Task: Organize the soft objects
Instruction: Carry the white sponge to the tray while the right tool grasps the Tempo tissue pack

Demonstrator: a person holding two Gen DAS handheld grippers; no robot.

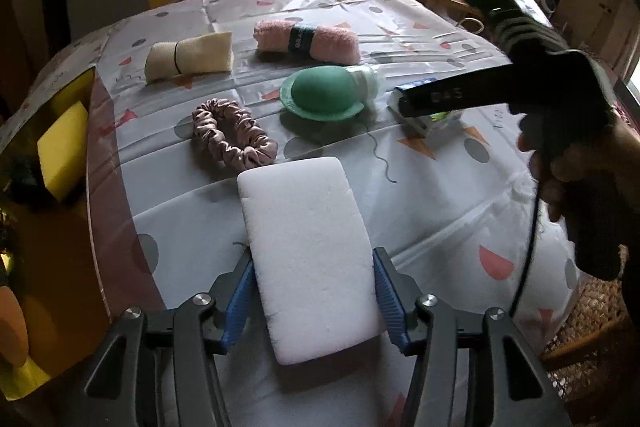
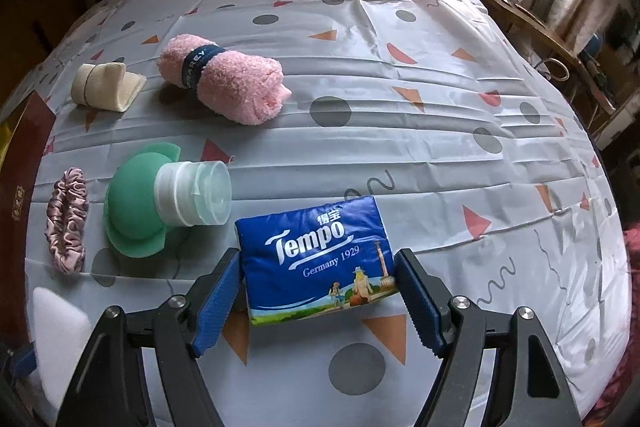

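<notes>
Right wrist: white sponge (image 2: pixel 56 339) cut off.

tablecloth (image 2: pixel 400 131): glossy creased plastic sheet. white sponge block (image 1: pixel 308 251): matt, fine-pored foam. tissue pack (image 2: pixel 316 255): shiny printed plastic wrap. at 11 o'clock, pink towel roll (image 2: pixel 228 83): fluffy cloth. scrunchie (image 1: pixel 232 135): satin sheen. green squeeze bottle (image 2: pixel 136 203): smooth matt silicone-like, translucent plastic cap.

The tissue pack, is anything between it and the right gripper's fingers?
Nothing visible. The tissue pack lies flat on the tablecloth with the right gripper straddling it, one blue pad on each side edge. The green bottle sits apart, up and to the left in this view.
</notes>
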